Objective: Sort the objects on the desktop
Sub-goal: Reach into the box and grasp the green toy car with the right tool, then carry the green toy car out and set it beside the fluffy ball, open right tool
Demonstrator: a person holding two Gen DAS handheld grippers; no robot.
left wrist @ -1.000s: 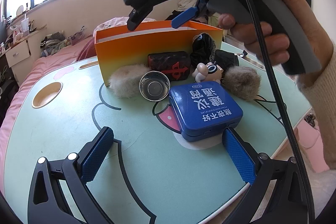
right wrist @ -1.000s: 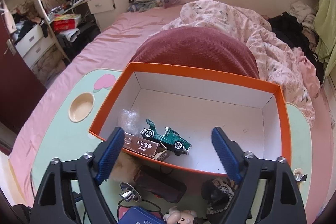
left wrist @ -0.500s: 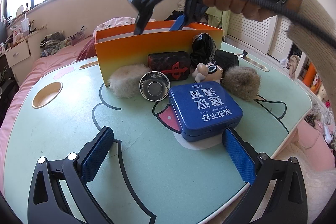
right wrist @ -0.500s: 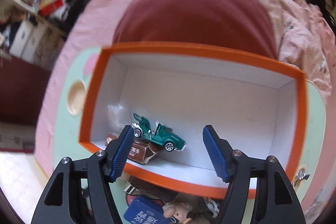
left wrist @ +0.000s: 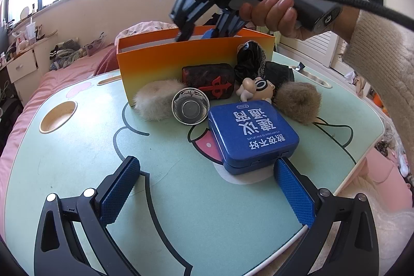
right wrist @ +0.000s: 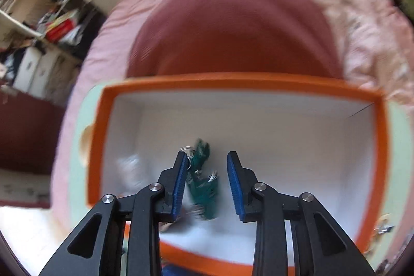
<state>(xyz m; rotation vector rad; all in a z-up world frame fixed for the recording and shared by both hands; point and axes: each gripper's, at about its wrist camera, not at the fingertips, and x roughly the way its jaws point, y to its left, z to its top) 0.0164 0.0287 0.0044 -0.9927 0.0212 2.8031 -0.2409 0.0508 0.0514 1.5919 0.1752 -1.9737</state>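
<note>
My right gripper (right wrist: 207, 154) points down into the orange box (right wrist: 233, 80). Its jaws are closing, with the green toy car (right wrist: 204, 188) between them. The left pad is at the car's metal ring, and a gap shows beside the right pad. The picture is blurred. In the left wrist view a hand holds the right gripper (left wrist: 204, 30) with its fingers dipped behind the wall of the orange box (left wrist: 181, 61). My left gripper (left wrist: 205, 163) hangs open low over the table, and its right finger is just beside the blue tin (left wrist: 252, 132).
Before the box stand a white fur ball (left wrist: 155, 101), a metal cup (left wrist: 190, 109), a dark mahjong block (left wrist: 209, 79), a small figure (left wrist: 256, 89), black lace cloth (left wrist: 251, 58) and a brown fur ball (left wrist: 297, 101). The green table (left wrist: 77, 146) rests on a pink bed.
The right gripper has tipped downward and sunk into the orange box, and its jaws have narrowed around the green car. The left gripper has stayed where it was.
</note>
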